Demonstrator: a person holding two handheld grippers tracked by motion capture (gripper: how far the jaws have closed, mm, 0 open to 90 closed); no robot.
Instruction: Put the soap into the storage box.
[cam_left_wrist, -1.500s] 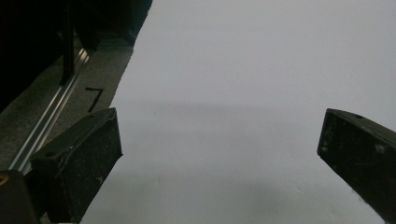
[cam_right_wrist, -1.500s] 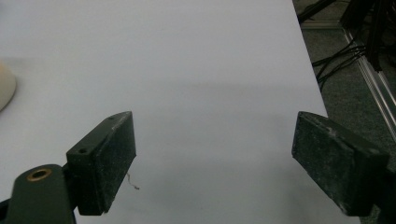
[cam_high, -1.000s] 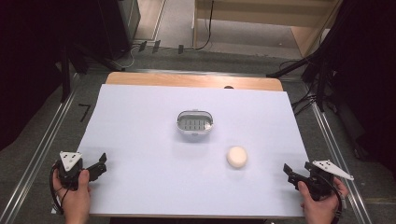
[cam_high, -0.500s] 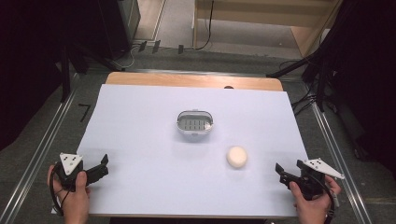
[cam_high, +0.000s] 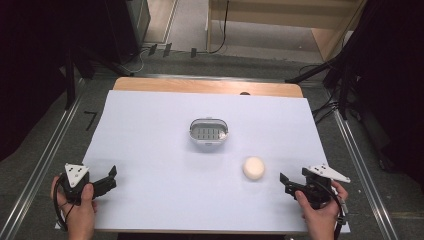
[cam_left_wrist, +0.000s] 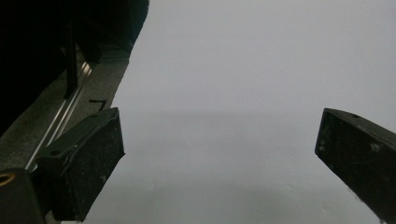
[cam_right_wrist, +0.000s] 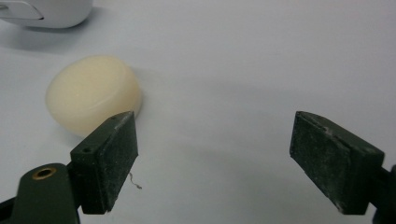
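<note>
A cream round soap bar (cam_high: 253, 168) lies on the white table cover, right of centre; in the right gripper view the soap bar (cam_right_wrist: 93, 93) sits just beyond the left jaw. A small white oval dish (cam_high: 209, 133) with a ridged inside stands at the table's middle; a corner of the dish (cam_right_wrist: 44, 11) shows at top left. My right gripper (cam_high: 285, 182) is held near the front right, open, its jaws empty and pointing toward the soap. My left gripper (cam_high: 111, 176) rests at the front left, open, with bare cover between its jaws (cam_left_wrist: 219, 154).
The white cover (cam_high: 150, 150) spreads over a wooden table (cam_high: 210, 86). Metal rails run along both sides on the floor. Cables and dark stands stand beyond the far edge and at the right.
My right gripper has moved left toward the soap bar. The left gripper has stayed in place.
</note>
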